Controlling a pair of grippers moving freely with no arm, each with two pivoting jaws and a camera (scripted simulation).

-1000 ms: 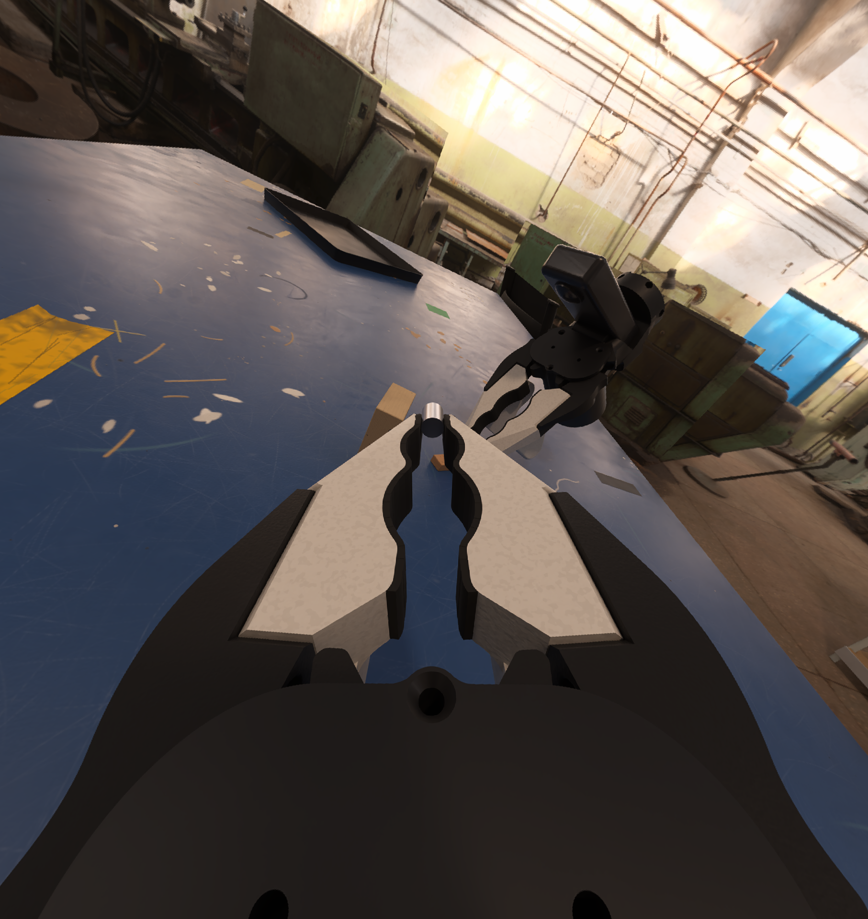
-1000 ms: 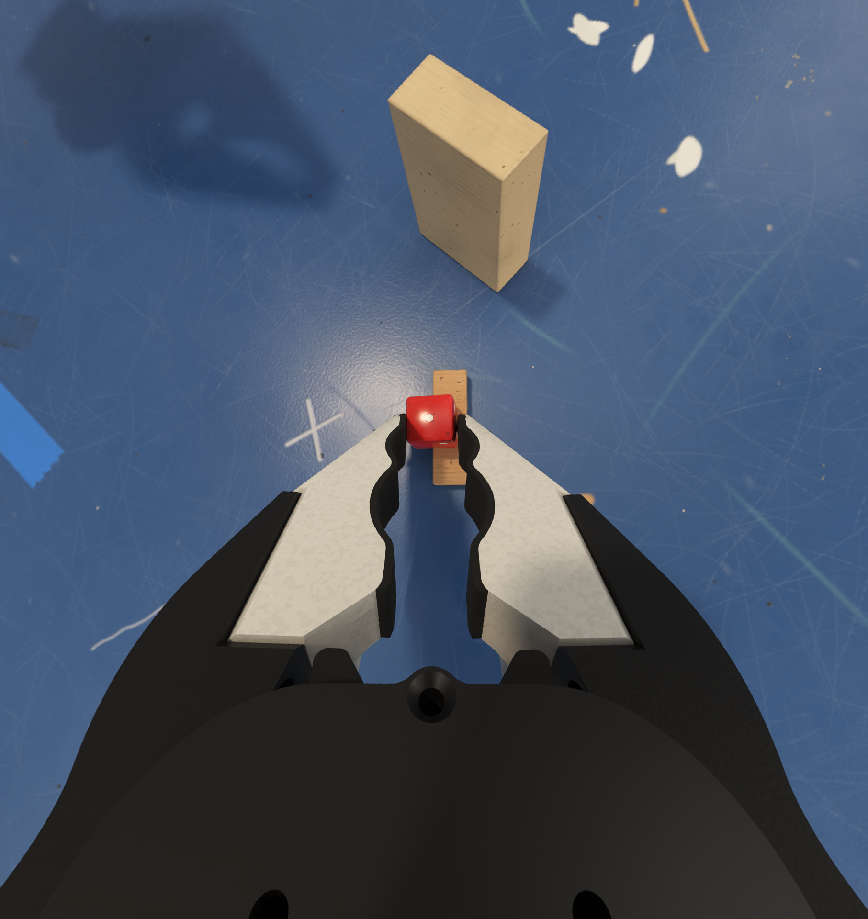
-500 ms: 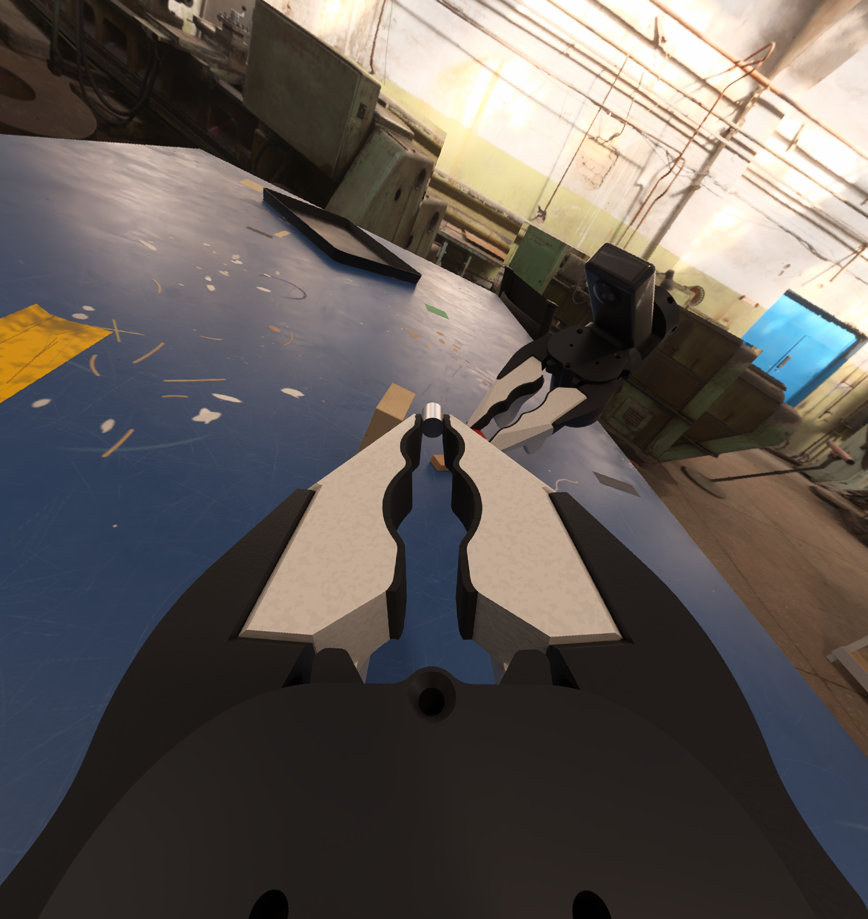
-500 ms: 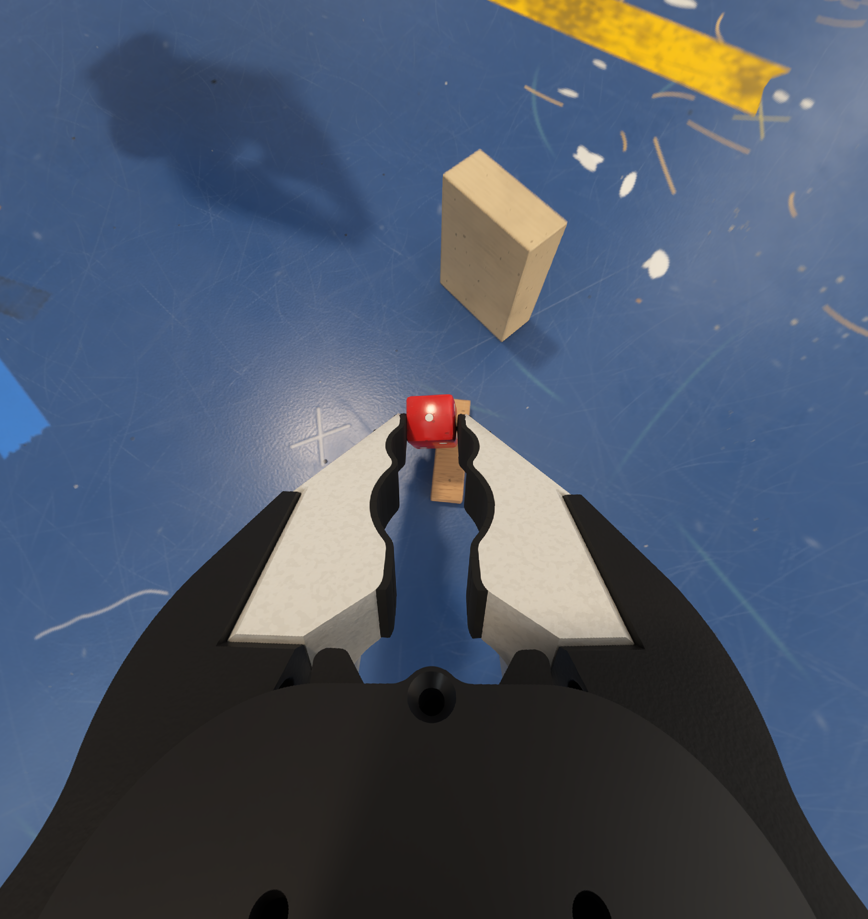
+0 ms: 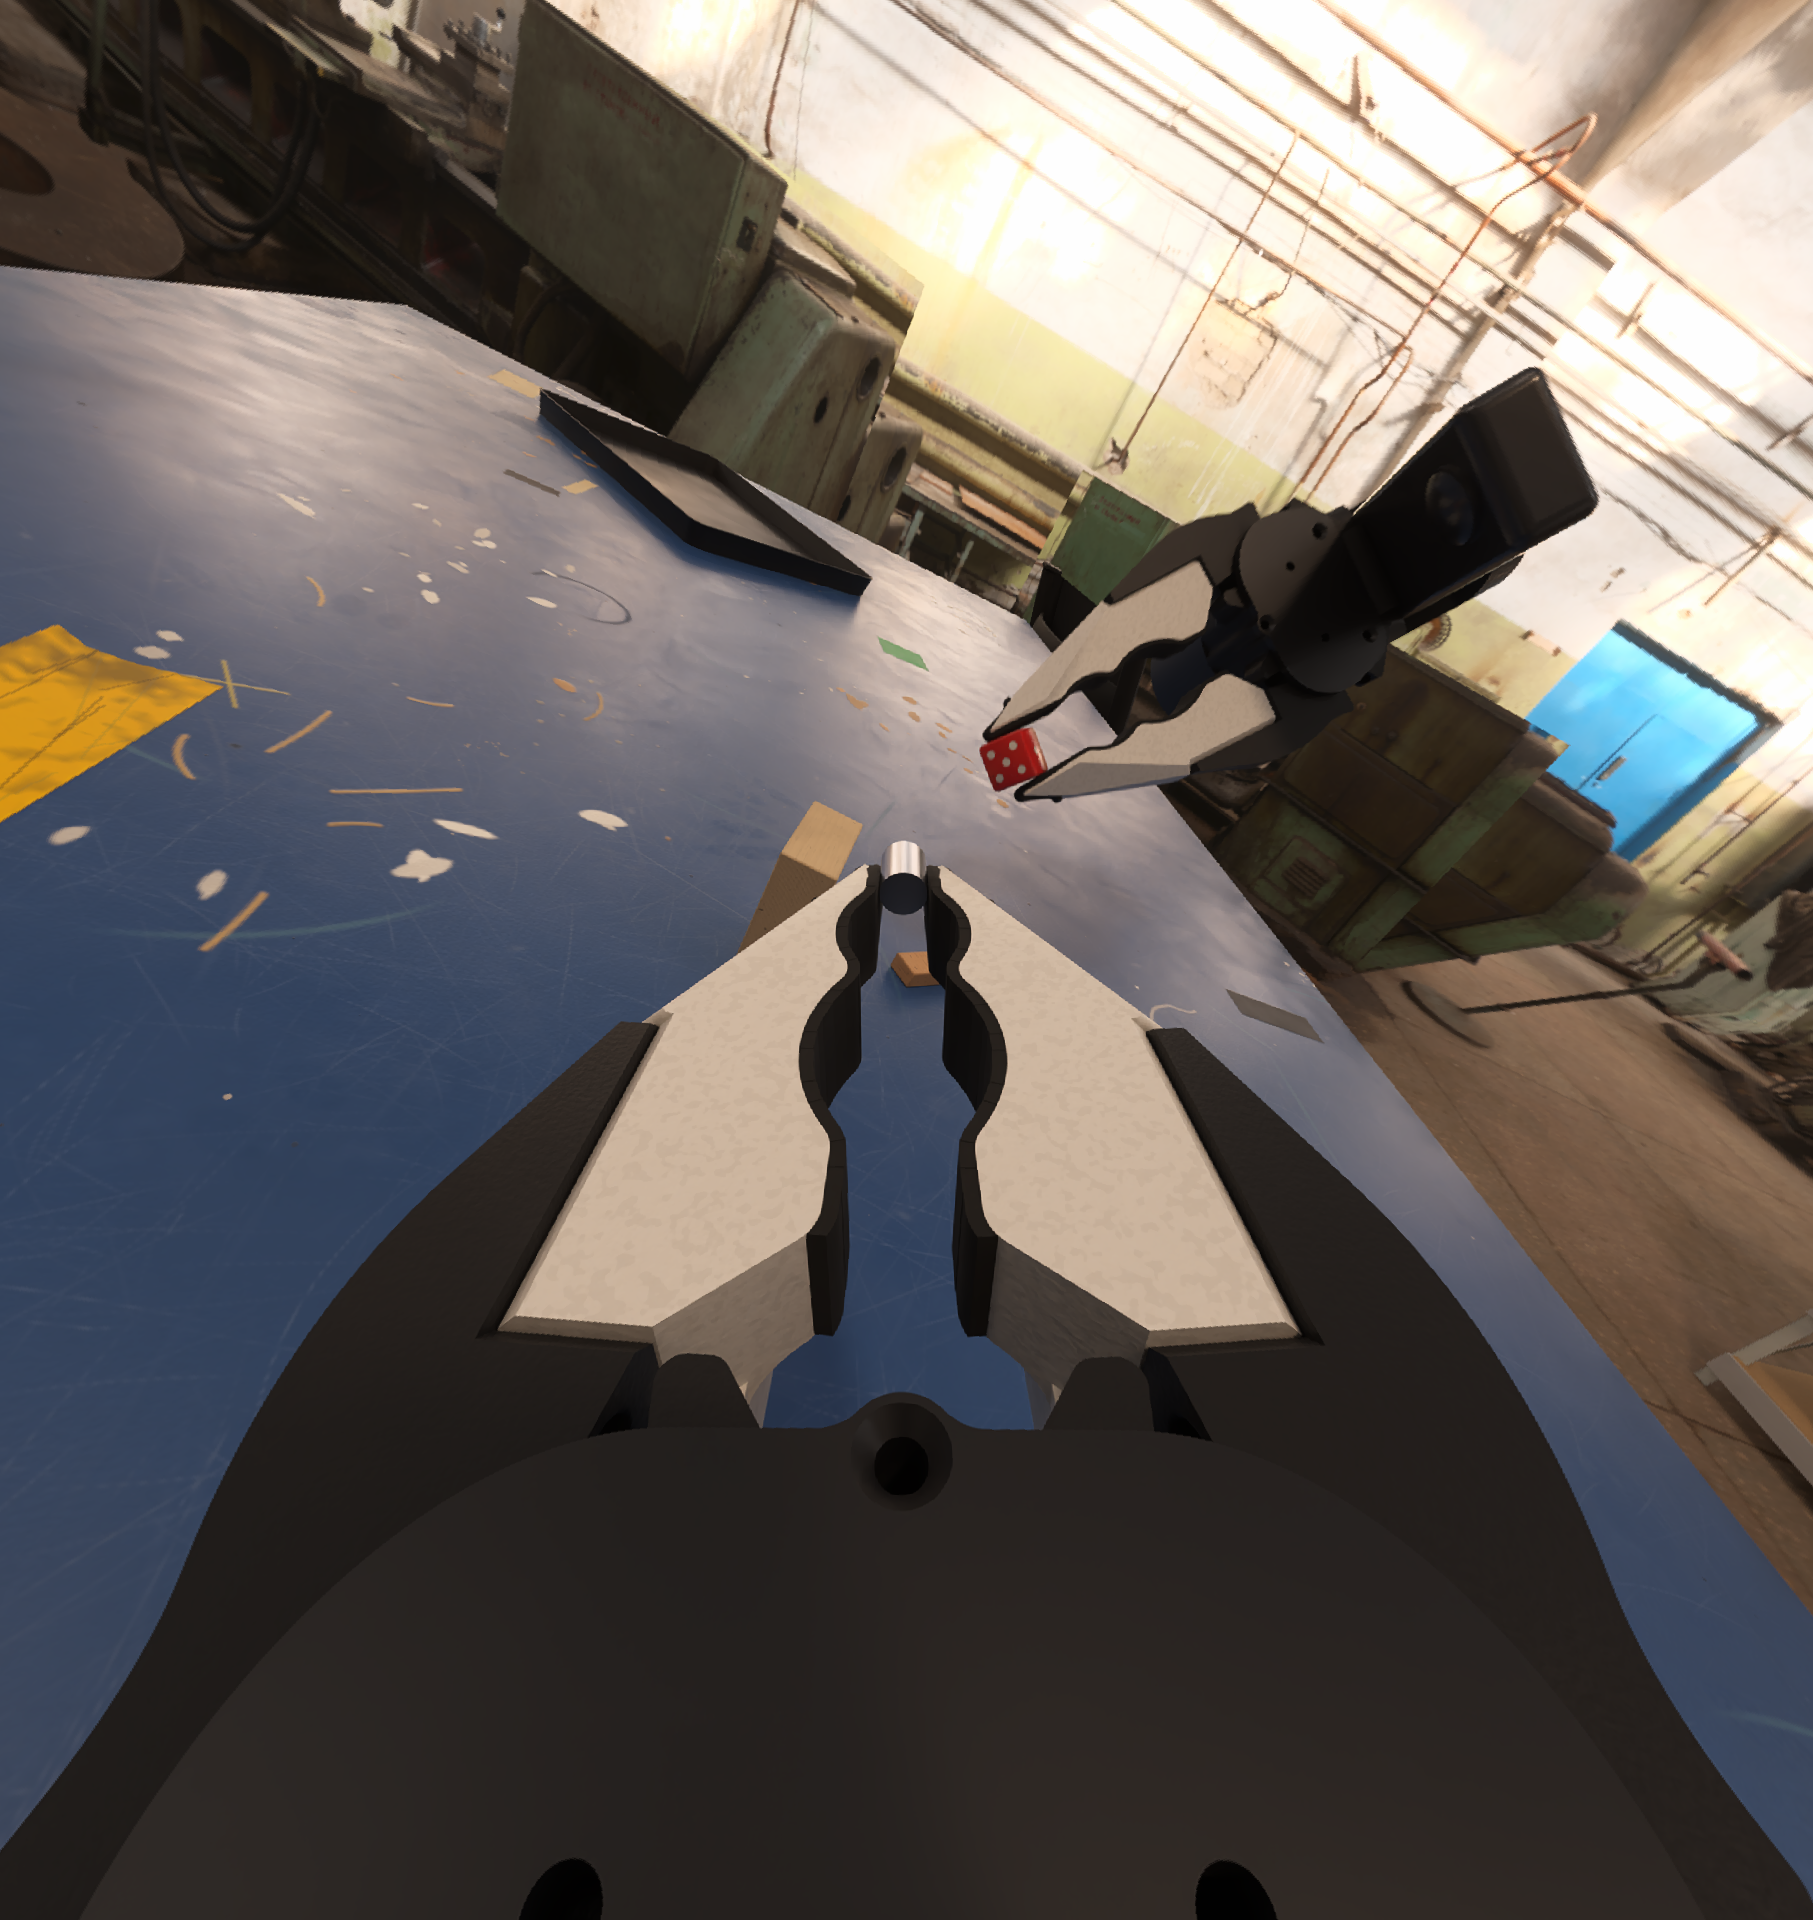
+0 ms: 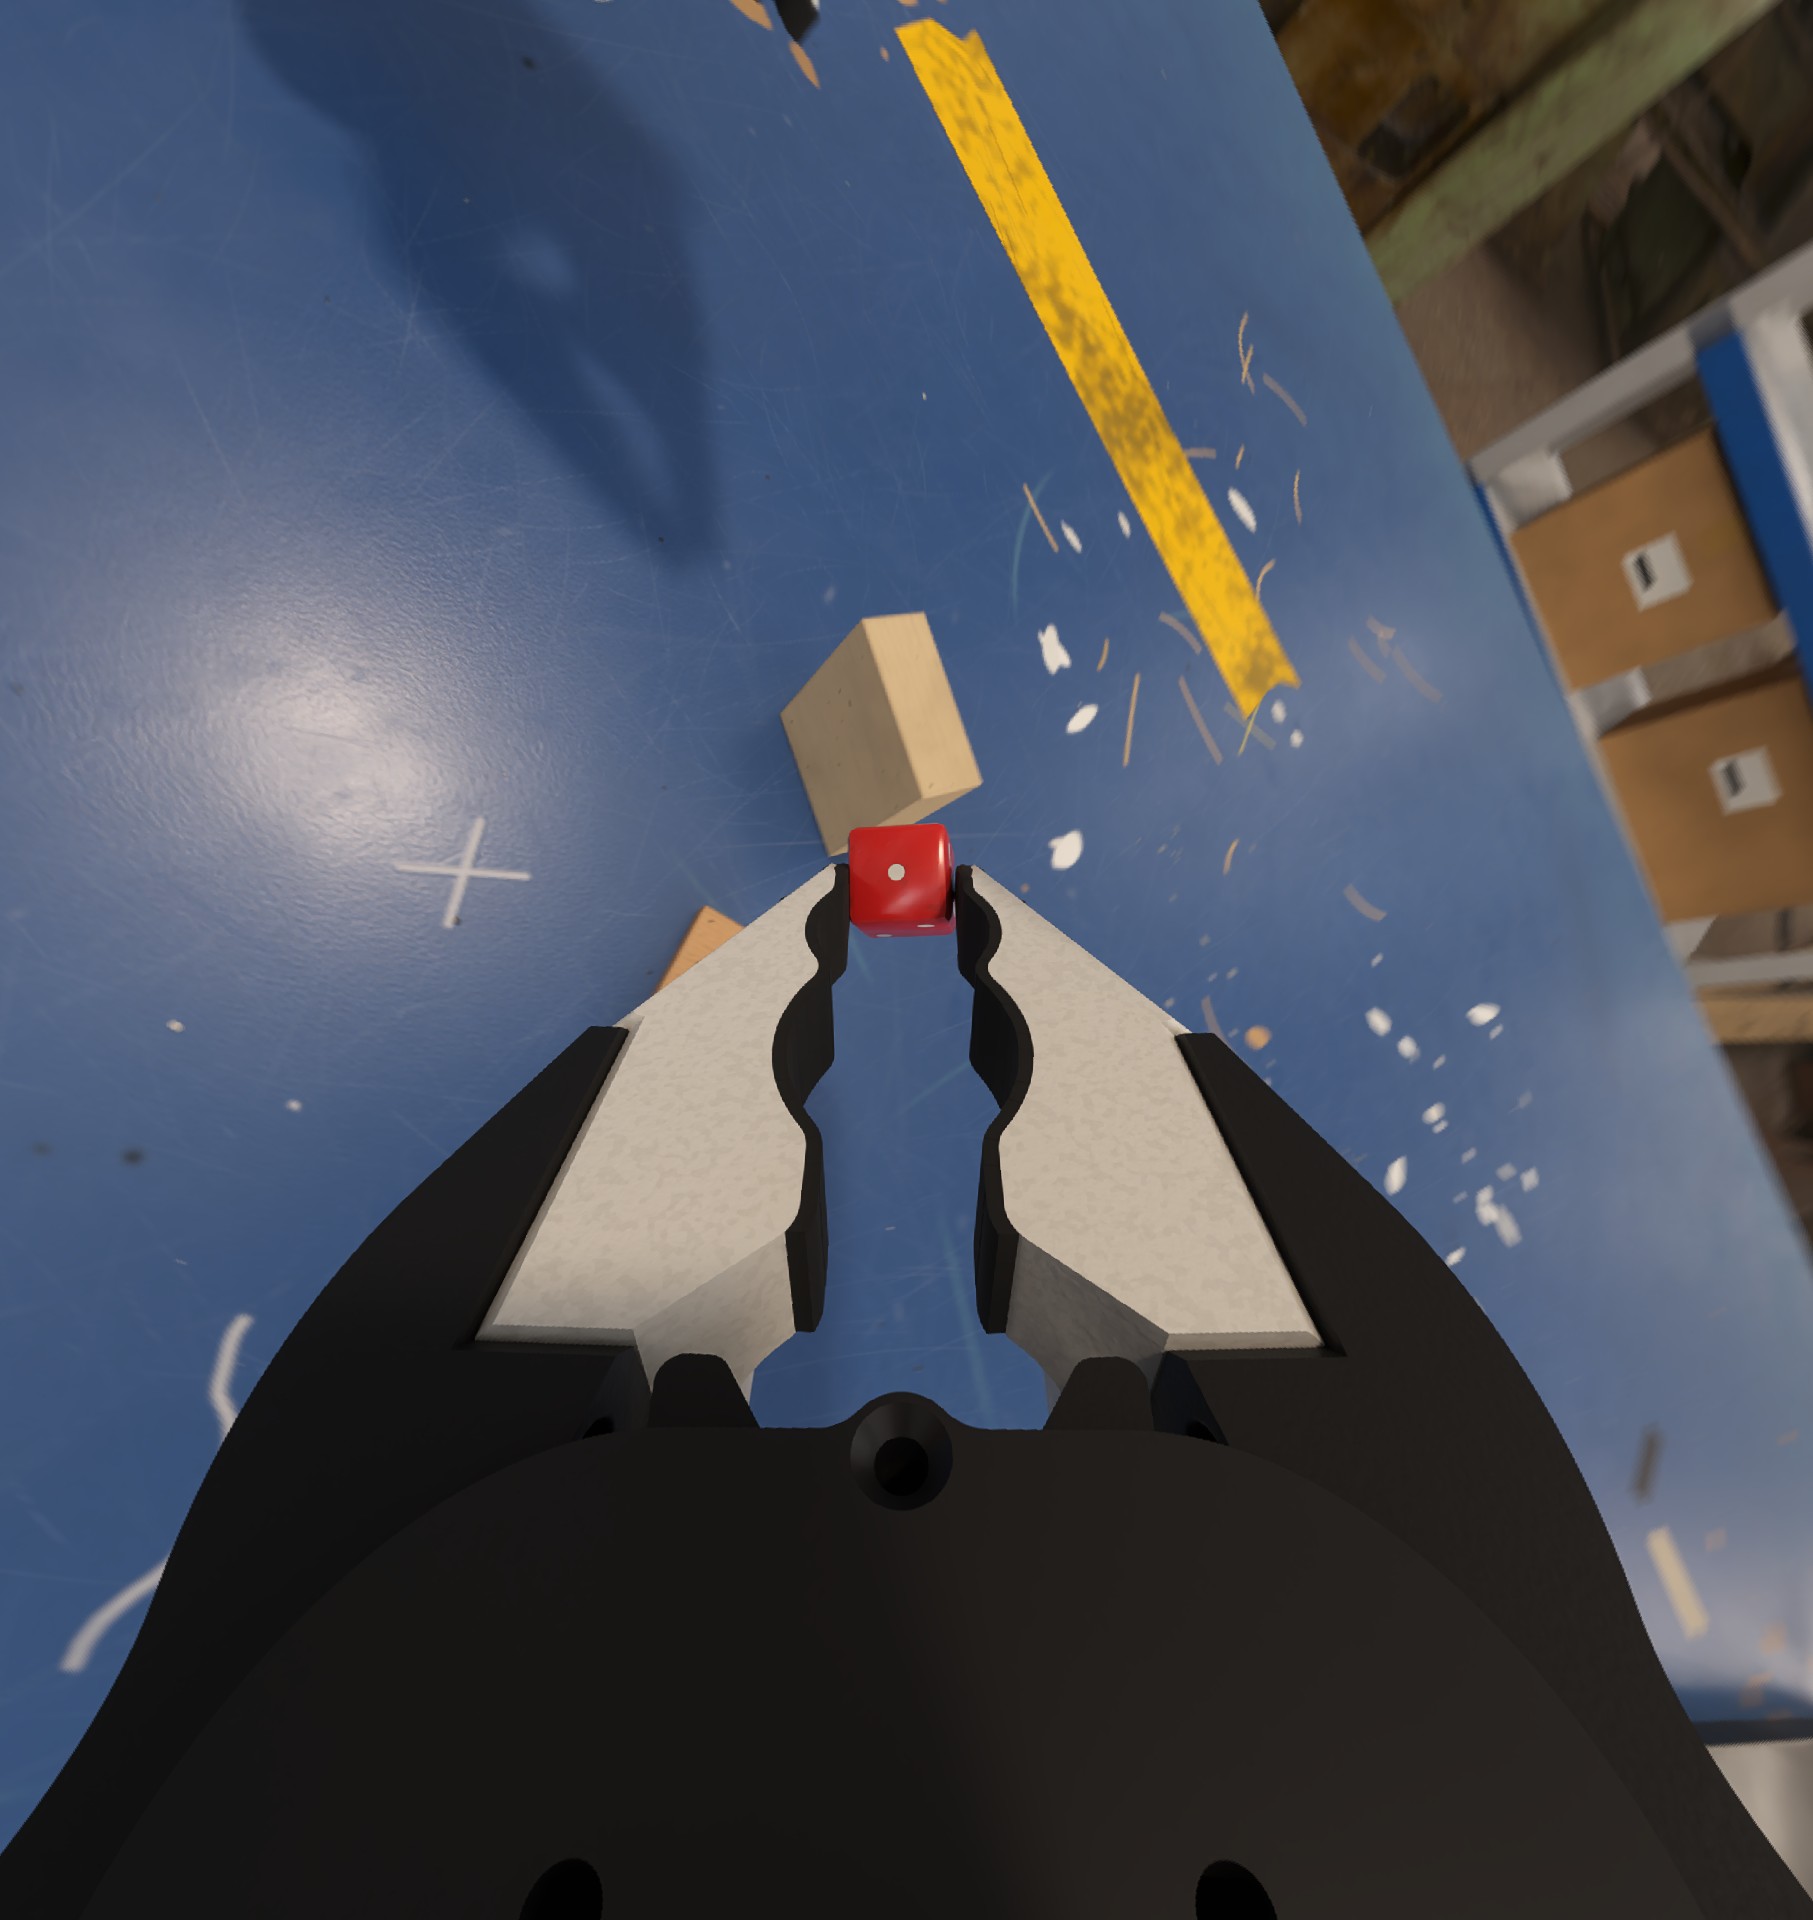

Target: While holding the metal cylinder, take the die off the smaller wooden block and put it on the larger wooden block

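Fingertips of our left gripper pinch the smooth metal cylinder. Our right gripper clamps the glossy red die in the air, above the scuffed blue table. We see the pale larger wooden block just beyond, and the smaller wooden block half hidden behind a finger.

Left tongs, black body with pale speckled fingers, sat low over surface, tips clamped on small metal cylinder. Right tongs hung higher, tilted downward, tips pinching red die.
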